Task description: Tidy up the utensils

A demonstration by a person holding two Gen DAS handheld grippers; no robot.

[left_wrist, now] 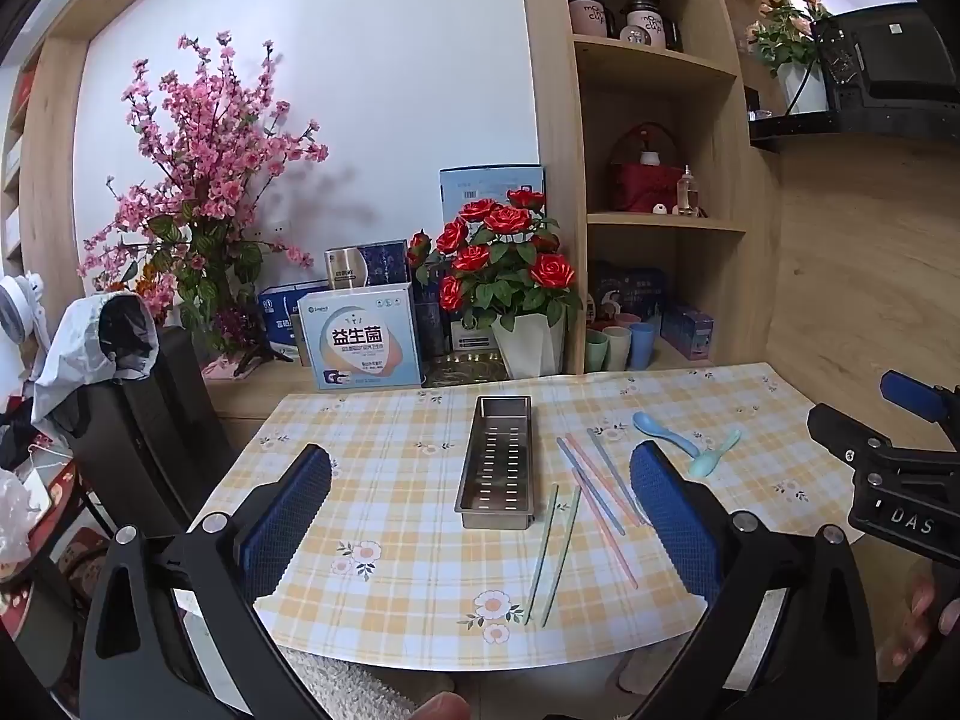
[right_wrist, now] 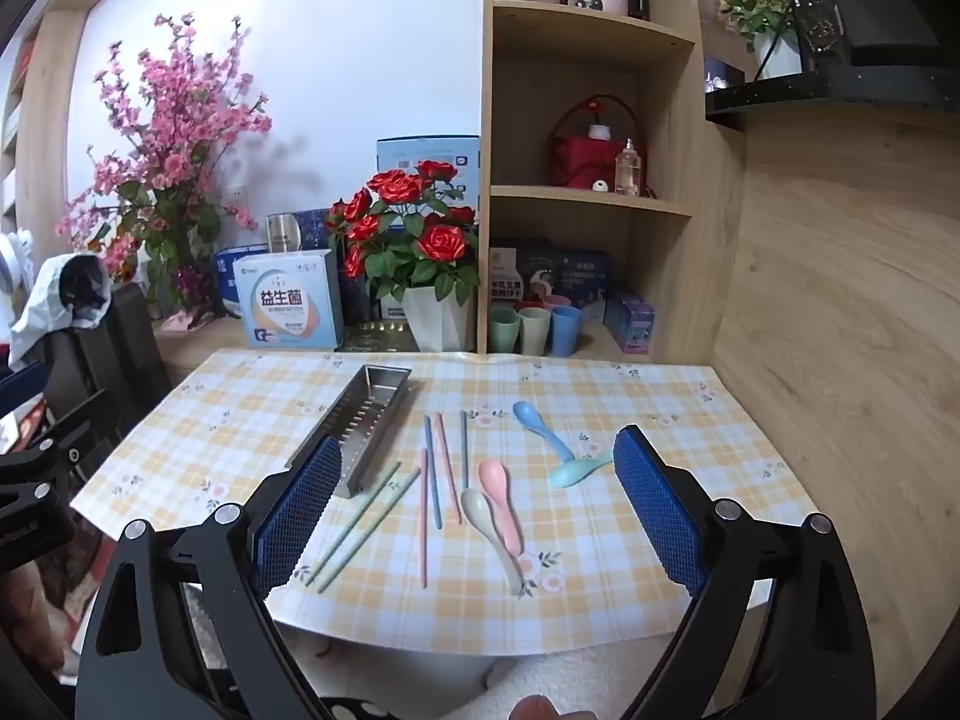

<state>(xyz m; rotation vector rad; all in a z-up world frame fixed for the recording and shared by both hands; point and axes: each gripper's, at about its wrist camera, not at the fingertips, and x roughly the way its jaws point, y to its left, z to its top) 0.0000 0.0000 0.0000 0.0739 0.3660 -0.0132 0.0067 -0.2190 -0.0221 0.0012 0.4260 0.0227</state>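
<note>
A slotted steel utensil tray (left_wrist: 497, 459) (right_wrist: 360, 423) lies empty on the checked tablecloth. To its right lie green chopsticks (left_wrist: 555, 552) (right_wrist: 366, 525), pink chopsticks (left_wrist: 591, 495) (right_wrist: 423, 525) and blue chopsticks (left_wrist: 612, 474) (right_wrist: 432, 468). Farther right are a blue spoon (left_wrist: 663, 429) (right_wrist: 540, 426) and a teal spoon (left_wrist: 714, 453) (right_wrist: 576, 471). A pink spoon (right_wrist: 501, 498) and a beige spoon (right_wrist: 492, 534) show in the right wrist view only. My left gripper (left_wrist: 480, 528) is open above the table's near edge. My right gripper (right_wrist: 474, 522) is open and empty above the spoons.
The table (right_wrist: 600, 588) stands against a wooden wall on the right. Behind it are a red rose pot (left_wrist: 522, 276), boxes (left_wrist: 360, 339), pink blossoms and a shelf with coloured cups (right_wrist: 534, 330). A black chair (left_wrist: 138, 420) with clothes stands at the left.
</note>
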